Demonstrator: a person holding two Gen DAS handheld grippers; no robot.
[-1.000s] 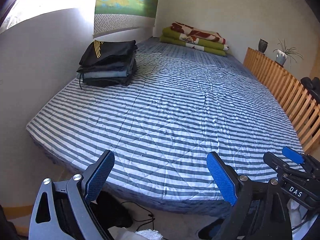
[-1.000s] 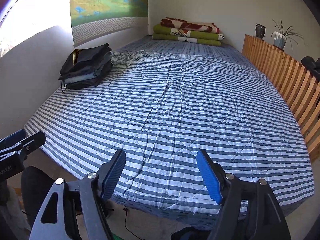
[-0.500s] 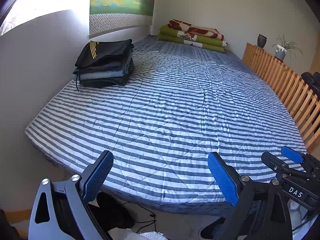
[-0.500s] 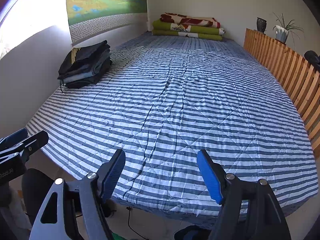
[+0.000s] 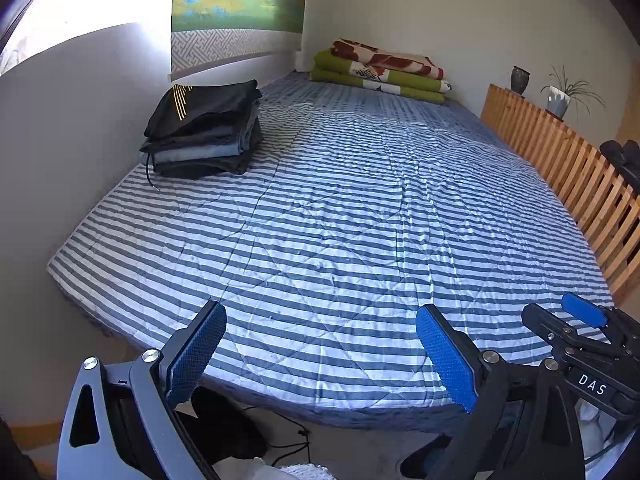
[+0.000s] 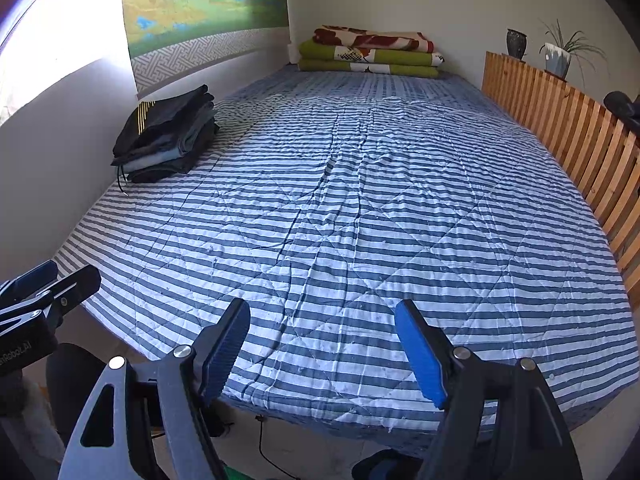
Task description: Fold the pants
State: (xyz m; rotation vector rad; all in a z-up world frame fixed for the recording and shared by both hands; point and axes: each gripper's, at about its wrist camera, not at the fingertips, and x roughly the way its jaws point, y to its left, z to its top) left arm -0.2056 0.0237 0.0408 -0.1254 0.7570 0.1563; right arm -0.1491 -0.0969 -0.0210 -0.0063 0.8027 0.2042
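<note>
A stack of folded dark pants [image 5: 202,132] [image 6: 166,140] rests at the far left edge of the striped bed [image 5: 340,240] [image 6: 360,220], against the wall. The top pair is black with yellow stripes. My left gripper [image 5: 320,356] hovers open over the bed's near edge, nothing between its blue pads. My right gripper [image 6: 324,348] is likewise open and empty above the near edge. Each gripper shows at the side of the other's view. No loose pants lie on the bed.
Folded green and red blankets [image 5: 380,72] [image 6: 370,50] lie at the bed's far end. A wooden slatted rail [image 5: 568,164] [image 6: 568,132] runs along the right side, with a vase and a potted plant [image 6: 558,54] behind it. Cables and dark items lie on the floor [image 5: 280,444].
Both views have shifted slightly, the pants stack and blankets now sitting a little higher and further left in frame. Both grippers remain open and empty.
</note>
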